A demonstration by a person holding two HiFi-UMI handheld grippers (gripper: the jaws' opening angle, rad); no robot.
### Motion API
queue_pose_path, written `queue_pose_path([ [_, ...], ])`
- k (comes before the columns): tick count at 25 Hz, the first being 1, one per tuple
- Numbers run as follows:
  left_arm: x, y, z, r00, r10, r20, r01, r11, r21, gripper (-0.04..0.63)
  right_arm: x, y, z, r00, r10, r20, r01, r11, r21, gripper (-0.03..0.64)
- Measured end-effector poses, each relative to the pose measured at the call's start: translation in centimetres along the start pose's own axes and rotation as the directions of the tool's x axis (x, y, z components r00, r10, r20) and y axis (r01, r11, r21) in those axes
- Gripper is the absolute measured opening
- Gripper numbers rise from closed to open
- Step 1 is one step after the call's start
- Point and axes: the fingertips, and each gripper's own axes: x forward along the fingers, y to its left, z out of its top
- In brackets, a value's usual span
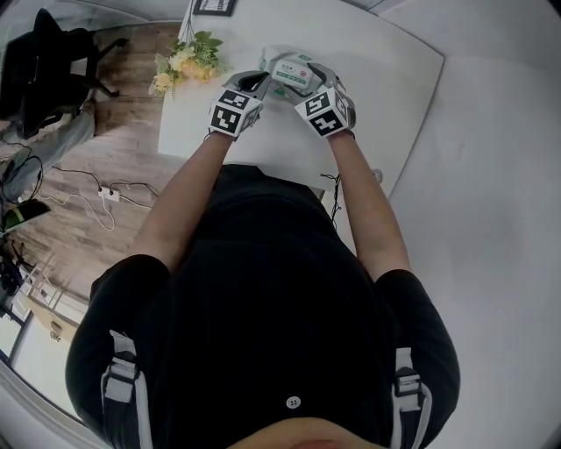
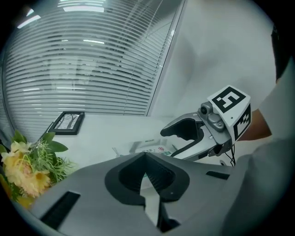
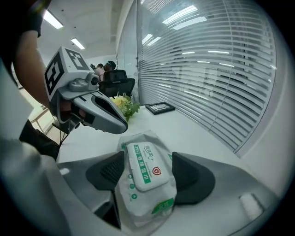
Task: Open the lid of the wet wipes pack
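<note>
The wet wipes pack (image 1: 294, 74) is white and green with a flat white lid (image 3: 144, 165), and the lid lies closed. The pack rests on the white table (image 1: 386, 79). My right gripper (image 3: 146, 171) is shut on the pack, one jaw on each long side. My left gripper (image 1: 260, 85) has its jaws together with nothing between them. Its tip (image 3: 120, 126) hovers just over the pack's far left corner. In the left gripper view the pack (image 2: 154, 148) shows past my left gripper (image 2: 145, 156), and my right gripper (image 2: 175, 140) closes round it.
A bunch of yellow flowers (image 1: 186, 63) lies left of the pack. A framed picture (image 1: 215, 7) lies at the table's far edge by the blinds. A black office chair (image 1: 48, 61) and cables are on the wooden floor to the left.
</note>
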Motion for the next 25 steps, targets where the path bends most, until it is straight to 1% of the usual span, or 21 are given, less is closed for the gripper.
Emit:
queue_pose_path([
  [8,2.2,0.1,-1.8,0.998,-0.028,-0.054,0.027,0.999,-0.02,0.008,1.1,-0.2,-0.9,0.999,-0.005,-0.036,0.005,1.0,-0.013,0.339],
  [17,3.4,0.7,-2.8,0.997,-0.034,-0.067,0.031,0.999,-0.036,0.008,2.2,-0.4,-1.8,0.998,-0.005,-0.066,0.002,0.999,-0.034,0.339],
  [25,3.6,0.9,-3.3,0.996,-0.036,-0.08,0.03,0.997,-0.073,0.008,2.6,-0.3,-2.4,0.995,0.001,-0.099,-0.004,0.999,-0.038,0.339],
])
